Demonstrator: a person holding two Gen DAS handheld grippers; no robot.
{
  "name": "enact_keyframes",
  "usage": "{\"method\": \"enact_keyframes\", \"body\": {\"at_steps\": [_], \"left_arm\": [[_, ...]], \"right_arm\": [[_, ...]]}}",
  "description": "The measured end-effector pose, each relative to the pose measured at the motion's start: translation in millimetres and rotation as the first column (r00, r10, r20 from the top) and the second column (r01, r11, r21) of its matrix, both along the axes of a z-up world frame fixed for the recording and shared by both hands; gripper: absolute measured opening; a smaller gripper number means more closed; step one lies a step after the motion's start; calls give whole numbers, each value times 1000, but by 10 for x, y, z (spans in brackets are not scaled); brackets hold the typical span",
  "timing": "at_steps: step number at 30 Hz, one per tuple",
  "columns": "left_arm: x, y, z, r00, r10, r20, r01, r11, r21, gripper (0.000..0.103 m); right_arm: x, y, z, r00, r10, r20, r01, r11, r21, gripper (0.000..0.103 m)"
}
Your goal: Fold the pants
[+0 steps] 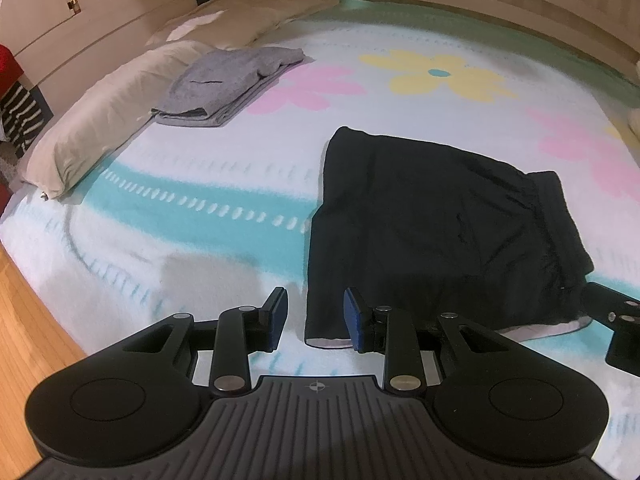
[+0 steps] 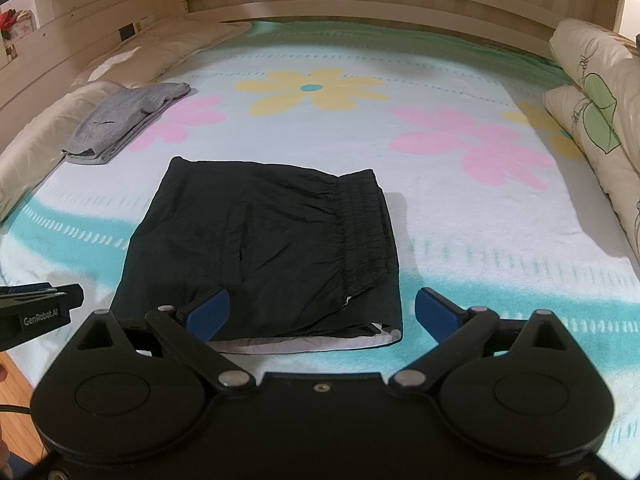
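Bed (image 2: 460,240) fills both views: white fleece blanket (image 1: 200,272) with teal stripes and pink/yellow flower print, wood-slat headboard (image 2: 360,12) along 12 o'clock. Wood floor (image 1: 24,320) shows at 8 o'clock in left wrist view.

Black pants (image 2: 260,248) lie folded into a compact rectangle on the blanket, flat, nothing gripping them. Right wrist view: centred, just above the tongs, elastic waistband on the 3 o'clock side, pale lining peeking out along the near 6 o'clock edge. Left wrist view: same pants (image 1: 440,232) sit at 3 o'clock of centre.

Left tongs (image 1: 315,316): blue pads parted a moderate gap, nothing between them but blanket; the pants' near-left corner is just past the right pad. Released.

Right tongs (image 2: 322,314): jaws spread wide, straddling the pants' near edge from above; pads not pressing on the cloth. Released. Its body also shows at the 3 o'clock edge of left wrist view; the left unit pokes in at 9 o'clock of right wrist view.

Grey folded garment (image 2: 120,120) at 10 o'clock, well apart from the pants, beside a beige pillow (image 1: 108,108). Leaf-print pillows (image 2: 600,120) stacked at 2–3 o'clock in right wrist view.
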State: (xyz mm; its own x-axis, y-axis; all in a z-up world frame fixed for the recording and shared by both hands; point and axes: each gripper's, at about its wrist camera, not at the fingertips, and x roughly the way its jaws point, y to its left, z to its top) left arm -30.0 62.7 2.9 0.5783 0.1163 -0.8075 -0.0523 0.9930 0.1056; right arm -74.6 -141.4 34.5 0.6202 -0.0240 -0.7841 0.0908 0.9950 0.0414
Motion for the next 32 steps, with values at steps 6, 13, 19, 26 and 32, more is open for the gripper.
{"method": "enact_keyframes", "body": {"at_steps": [6,13,19,26,32], "left_arm": [[-10,-19,-1,1000,-11,5,11,1000,11,30],[-7,-23,4,1000,-11,4,11,1000,11,30],[-7,-31,-1,1000,-16,0,16,1000,15,30],[-12,-36,-8,1000,-19,2,19,1000,12,30],[-9,-26,-16,1000,-19,1,19,1000,10,30]], "right_arm": [[-8,-1,-1,1000,5,0,-5,1000,1,100],[-4,-16,2,1000,8,2,-8,1000,3,100],[-6,-14,4,1000,7,2,-7,1000,4,100],[-6,-9,15,1000,13,3,-13,1000,6,100],[-9,-3,17,1000,11,2,-11,1000,6,100]]}}
